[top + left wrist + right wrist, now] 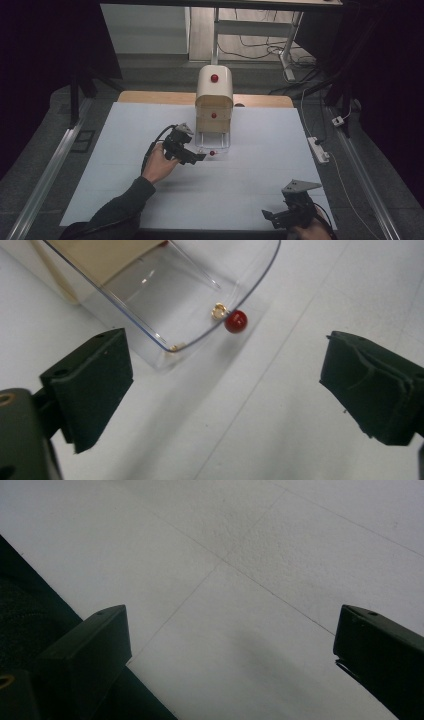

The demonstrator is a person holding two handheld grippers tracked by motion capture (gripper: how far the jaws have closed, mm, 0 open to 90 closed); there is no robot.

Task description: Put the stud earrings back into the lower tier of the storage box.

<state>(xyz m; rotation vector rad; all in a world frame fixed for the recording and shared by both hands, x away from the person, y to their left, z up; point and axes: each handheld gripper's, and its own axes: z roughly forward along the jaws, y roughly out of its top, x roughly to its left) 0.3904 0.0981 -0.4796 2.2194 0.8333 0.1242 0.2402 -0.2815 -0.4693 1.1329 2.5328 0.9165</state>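
Note:
A cream cabinet [215, 100] with red knobs stands at the table's far middle. Its bottom clear plastic drawer [212, 142] is pulled out toward me; in the left gripper view the clear drawer [165, 295] ends in a small red knob [236, 321]. My left gripper [200, 157] hovers just in front and left of that knob [212, 152], jaws wide open and empty; the same left gripper [225, 390] frames bare table below the knob. My right gripper [270, 217] rests near the table's front right edge, open, and the right gripper [230, 645] holds nothing.
A white sheet [250, 165] covers the table. A power strip [318, 149] and cables lie on the floor at the right. A metal rail [55, 160] runs along the left. The dark table edge [30, 605] is in the right gripper view.

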